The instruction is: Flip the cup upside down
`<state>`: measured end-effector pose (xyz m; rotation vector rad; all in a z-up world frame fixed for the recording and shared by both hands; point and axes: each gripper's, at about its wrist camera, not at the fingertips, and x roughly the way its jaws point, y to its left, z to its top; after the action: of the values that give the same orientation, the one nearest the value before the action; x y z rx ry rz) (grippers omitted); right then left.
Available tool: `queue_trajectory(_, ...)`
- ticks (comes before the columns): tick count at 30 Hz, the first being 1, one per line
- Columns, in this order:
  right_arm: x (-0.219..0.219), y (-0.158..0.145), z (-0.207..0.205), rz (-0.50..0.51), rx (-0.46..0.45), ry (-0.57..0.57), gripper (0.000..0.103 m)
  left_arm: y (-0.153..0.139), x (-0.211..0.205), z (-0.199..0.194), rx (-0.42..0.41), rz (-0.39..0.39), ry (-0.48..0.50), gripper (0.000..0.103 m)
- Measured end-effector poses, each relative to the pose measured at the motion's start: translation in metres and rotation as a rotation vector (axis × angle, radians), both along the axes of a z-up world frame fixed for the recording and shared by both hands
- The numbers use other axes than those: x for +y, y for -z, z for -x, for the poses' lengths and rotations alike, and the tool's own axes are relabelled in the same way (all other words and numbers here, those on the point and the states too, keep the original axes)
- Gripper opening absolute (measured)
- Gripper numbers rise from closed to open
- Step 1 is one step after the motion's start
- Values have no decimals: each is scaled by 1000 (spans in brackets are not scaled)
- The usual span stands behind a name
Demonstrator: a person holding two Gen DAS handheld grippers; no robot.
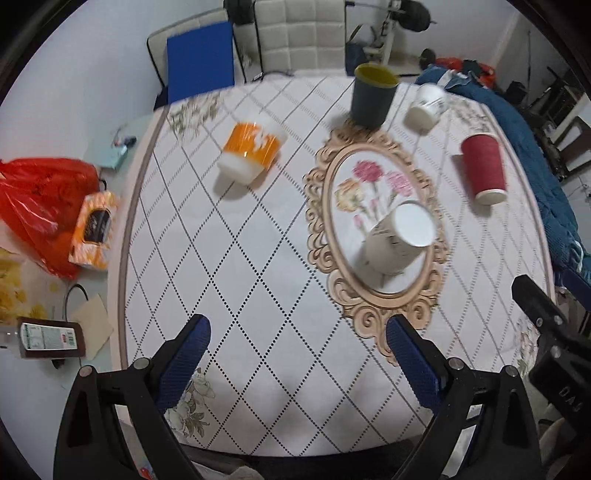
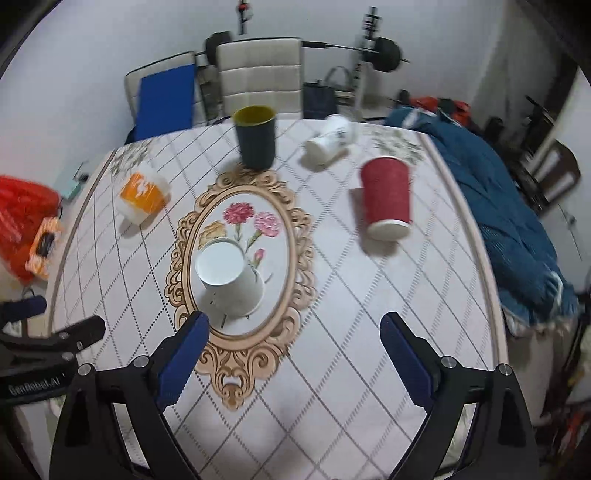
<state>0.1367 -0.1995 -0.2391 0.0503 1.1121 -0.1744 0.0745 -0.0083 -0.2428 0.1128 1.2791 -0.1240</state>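
Note:
A white paper cup stands upside down on the oval flower mat in the middle of the table. A dark green cup stands upright, mouth up, at the mat's far end. An orange-and-white cup, a red paper cup and a small white cup stand base up. My left gripper and right gripper are both open and empty, above the table's near side.
A patterned tablecloth covers the table. A white chair stands behind it. A blue blanket lies at the right. A red bag and a bottle lie on the floor at the left.

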Motion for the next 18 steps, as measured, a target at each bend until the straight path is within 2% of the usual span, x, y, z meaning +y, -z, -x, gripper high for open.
queue_trajectory(7,-12,-60,36,-13,-62,34,96,-48,-4,29,-99,-1,-14,97)
queue_trajectory(18,-10,-147,108,-20,-127,-39,98,-139,-14,102,-236,34,-51,97)
